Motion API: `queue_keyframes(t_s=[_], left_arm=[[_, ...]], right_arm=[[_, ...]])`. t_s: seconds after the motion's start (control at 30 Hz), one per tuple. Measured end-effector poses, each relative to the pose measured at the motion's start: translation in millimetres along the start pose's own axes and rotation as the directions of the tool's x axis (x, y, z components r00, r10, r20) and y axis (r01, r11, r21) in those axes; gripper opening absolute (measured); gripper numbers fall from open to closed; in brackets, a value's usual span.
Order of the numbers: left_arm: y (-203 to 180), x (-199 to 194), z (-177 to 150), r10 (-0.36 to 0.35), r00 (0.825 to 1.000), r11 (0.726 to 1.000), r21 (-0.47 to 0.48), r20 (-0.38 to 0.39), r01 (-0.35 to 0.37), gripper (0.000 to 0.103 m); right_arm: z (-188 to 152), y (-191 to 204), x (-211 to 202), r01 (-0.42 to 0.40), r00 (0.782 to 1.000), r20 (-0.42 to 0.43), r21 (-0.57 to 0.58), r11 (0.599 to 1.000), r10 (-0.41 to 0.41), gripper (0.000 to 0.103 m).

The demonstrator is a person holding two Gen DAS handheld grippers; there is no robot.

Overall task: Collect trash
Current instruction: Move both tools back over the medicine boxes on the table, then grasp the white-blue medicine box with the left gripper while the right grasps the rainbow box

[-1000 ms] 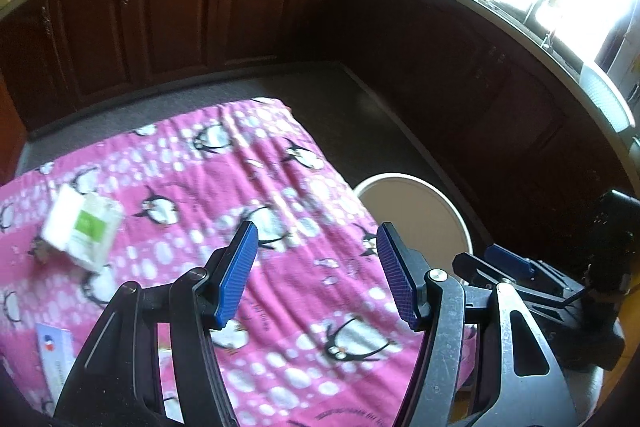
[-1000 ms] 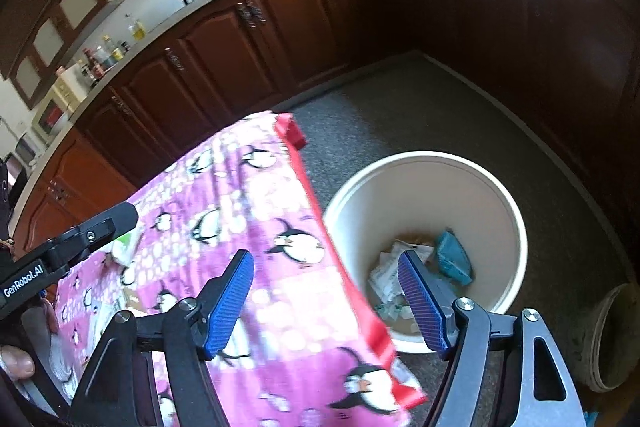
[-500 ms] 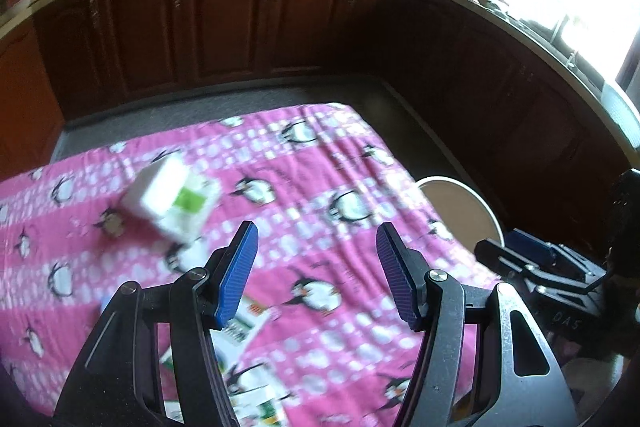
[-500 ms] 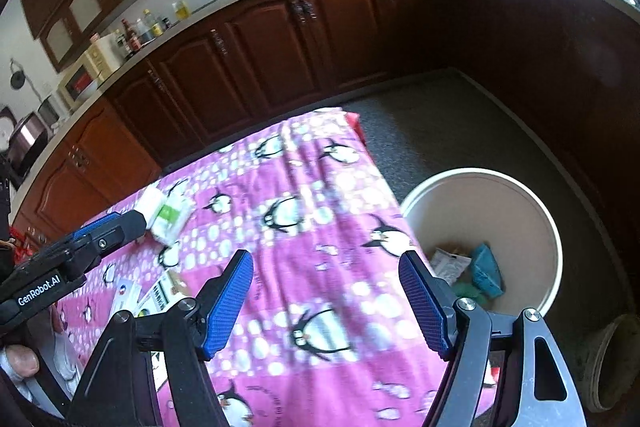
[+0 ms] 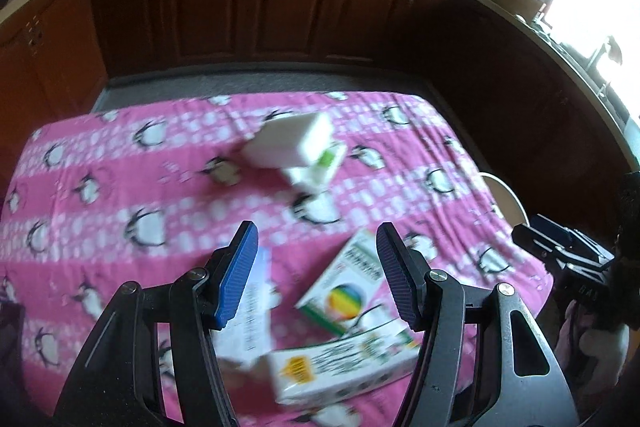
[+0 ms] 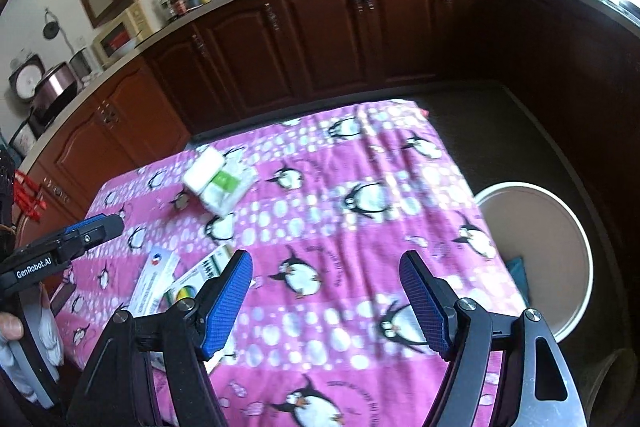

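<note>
A table with a pink penguin cloth (image 5: 160, 187) holds trash. A white and green wrapper pack (image 5: 304, 151) lies mid-table; it also shows in the right wrist view (image 6: 220, 181). Flat cartons lie near the front: one with a rainbow logo (image 5: 344, 291), a long white box (image 5: 340, 367) and a white leaflet box (image 5: 252, 311). My left gripper (image 5: 316, 275) is open and empty, hovering over these cartons. My right gripper (image 6: 326, 303) is open and empty above the cloth's right half. A white trash bin (image 6: 540, 247) stands on the floor right of the table.
Dark wooden kitchen cabinets (image 6: 320, 39) run around the room behind the table. The counter holds pots, bottles and a microwave (image 6: 116, 39). Grey floor (image 6: 500, 115) lies between table and cabinets. A second small container (image 6: 612, 379) sits on the floor beside the bin.
Both grippers have swung left, away from the bin and back over the table. The cartons have come into the left view, under the left gripper. Both stay open and empty.
</note>
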State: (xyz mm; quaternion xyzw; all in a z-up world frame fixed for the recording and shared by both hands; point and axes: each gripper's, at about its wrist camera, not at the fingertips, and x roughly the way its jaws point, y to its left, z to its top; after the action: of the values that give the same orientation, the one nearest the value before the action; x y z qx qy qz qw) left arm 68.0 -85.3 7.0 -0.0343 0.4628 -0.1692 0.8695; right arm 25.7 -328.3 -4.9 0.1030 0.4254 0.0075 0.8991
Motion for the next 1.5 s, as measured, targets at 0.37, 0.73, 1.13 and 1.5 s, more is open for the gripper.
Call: queue_keyframes(t_s=[0.37,0.73,1.13,1.5], left_arm=[[59,9,-33,0.039,0.993,0.997,-0.061,-0.109,-0.046,0.060],[56,60,-56,0.071,0.971,0.997,-0.019,-0.226,-0.078,0.060],[71,82,-35,0.104,0.970,0.992,-0.045,-0.222,-0.116,0.060],[61,81,-50,0.011,0.960,1.000,-0.010,-0.281,-0.014,0.060]], right_arm=[[-16,45,39,-0.130,0.984,-0.125,-0.032,0.991,0.125,0.074],[-25,57,100,-0.105,0.951,-0.298,-0.060,0.993,0.083,0.057],[16,92,160,-0.128,0.939,-0.326,-0.035,0.991,0.110,0.057],[22,92,142,-0.138,0.947,-0.295,-0.011,0.990,0.128,0.065]])
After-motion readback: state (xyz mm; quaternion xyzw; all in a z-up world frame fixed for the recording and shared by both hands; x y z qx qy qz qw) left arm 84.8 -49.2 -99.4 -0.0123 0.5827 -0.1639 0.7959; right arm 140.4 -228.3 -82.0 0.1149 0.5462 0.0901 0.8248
